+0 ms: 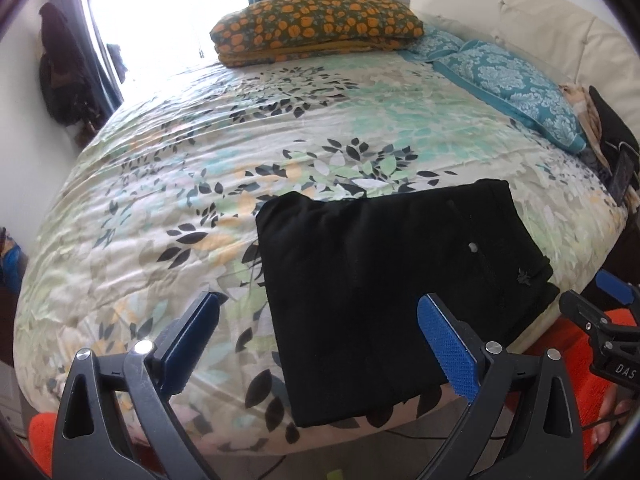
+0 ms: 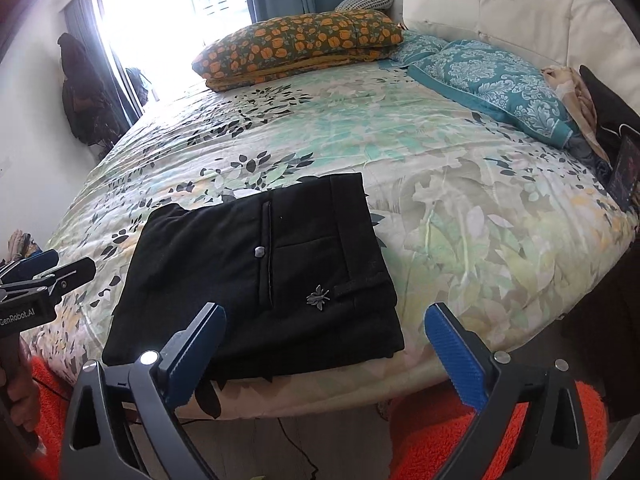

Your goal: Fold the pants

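Observation:
Black pants (image 1: 384, 280) lie folded into a compact rectangle at the near edge of the bed; they also show in the right wrist view (image 2: 256, 280), with a button and a small metal bee emblem on top. My left gripper (image 1: 320, 344) is open and empty, held above the near edge of the pants. My right gripper (image 2: 326, 348) is open and empty, just in front of the folded pants' near right corner. Neither gripper touches the cloth.
The bed (image 2: 460, 208) has a floral cover. An orange-flowered pillow (image 2: 296, 44) and teal pillows (image 2: 492, 80) lie at the far end by the cream headboard (image 2: 500, 4). Dark items (image 2: 624, 172) sit at the right edge. Orange rug (image 2: 432, 432) lies below.

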`<state>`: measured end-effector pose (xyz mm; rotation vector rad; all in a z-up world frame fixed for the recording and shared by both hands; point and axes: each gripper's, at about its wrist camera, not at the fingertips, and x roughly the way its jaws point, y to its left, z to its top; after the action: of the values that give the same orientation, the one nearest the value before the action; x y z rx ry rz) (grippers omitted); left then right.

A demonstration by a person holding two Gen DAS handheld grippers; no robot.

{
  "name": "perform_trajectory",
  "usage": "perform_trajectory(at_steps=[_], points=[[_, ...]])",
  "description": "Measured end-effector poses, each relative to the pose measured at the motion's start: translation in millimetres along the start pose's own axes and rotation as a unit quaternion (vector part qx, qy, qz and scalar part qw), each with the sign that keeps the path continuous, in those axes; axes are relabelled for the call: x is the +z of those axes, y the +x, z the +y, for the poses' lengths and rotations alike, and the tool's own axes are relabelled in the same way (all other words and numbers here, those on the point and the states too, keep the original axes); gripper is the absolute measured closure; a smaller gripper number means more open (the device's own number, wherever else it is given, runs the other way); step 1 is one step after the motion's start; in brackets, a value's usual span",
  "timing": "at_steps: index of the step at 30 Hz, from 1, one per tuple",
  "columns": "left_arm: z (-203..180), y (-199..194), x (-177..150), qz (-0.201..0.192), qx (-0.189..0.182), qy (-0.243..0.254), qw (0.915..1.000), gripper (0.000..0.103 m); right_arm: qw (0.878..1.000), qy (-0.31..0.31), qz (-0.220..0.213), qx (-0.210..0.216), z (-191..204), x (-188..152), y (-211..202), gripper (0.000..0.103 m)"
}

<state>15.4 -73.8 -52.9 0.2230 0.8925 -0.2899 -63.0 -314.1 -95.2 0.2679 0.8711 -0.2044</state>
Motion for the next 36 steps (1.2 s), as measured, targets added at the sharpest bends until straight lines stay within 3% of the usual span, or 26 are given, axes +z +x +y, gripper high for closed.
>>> perform_trajectory(at_steps=[14,22,24,26,29,34,36], points=[[6.9,-19.9,-7.5,-0.018,0.03,-0.007,0.9994,0.003,1.0,-0.02,-0.007,-0.016,23.5,-4.2,-31.2,0.004],[18.3,-19.2,-16.3,0.001,0.005,-0.002,1.0,0.003,0.999,-0.012,-0.002,-0.032,10.5,-8.3,-25.5,0.003],[32.1,-9.0,-16.3,0.014,-0.013,-0.012,0.9997,0.003,1.0,-0.009,0.002,-0.005,-2.7,-1.6,-20.8,0.003],[55.0,12.8,-13.5,0.041,-0.062,-0.049,0.996,0.003,0.999,0.017,0.003,0.039,-29.4,13.8,-10.3,0.002],[84.8,55.3,-15.2,0.086,-0.116,-0.109,0.9834,0.003,0.993,0.056,0.066,0.079,-72.7,40.4,36.0,0.0],[84.6,106.7,-26.3,0.14,-0.141,-0.106,0.9742,0.003,0.959,0.105,0.171,0.199,-95.1,53.0,115.3,0.0],[77.6,120.5,-30.9,0.162,-0.164,-0.104,0.9675,0.003,0.951,0.099,0.202,0.212,-89.2,49.2,137.4,0.0]])
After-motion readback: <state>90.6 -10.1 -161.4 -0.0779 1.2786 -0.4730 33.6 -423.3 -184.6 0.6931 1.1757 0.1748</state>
